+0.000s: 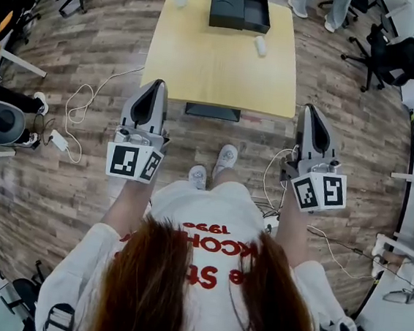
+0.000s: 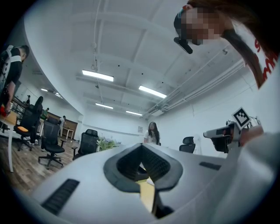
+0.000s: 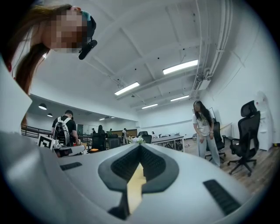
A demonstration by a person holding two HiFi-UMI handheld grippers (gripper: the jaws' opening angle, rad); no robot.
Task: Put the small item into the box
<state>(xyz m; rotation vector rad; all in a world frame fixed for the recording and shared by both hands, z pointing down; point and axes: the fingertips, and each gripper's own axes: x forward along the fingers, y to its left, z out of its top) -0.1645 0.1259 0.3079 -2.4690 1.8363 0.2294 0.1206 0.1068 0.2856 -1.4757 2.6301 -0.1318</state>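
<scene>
The head view looks steeply down from above the person's hair onto the left hand-held gripper, the right hand-held gripper and, farther ahead, the tabletop. Each gripper view sits low and close behind its own jaws, wide-angled, facing roughly level across the room with much ceiling in frame. All three share the tabletop, a yellow sliver between the jaws in both gripper views, and each of those catches the other hand-held gripper at its edge.

Pale smooth wooden table — matt black box.
</scene>
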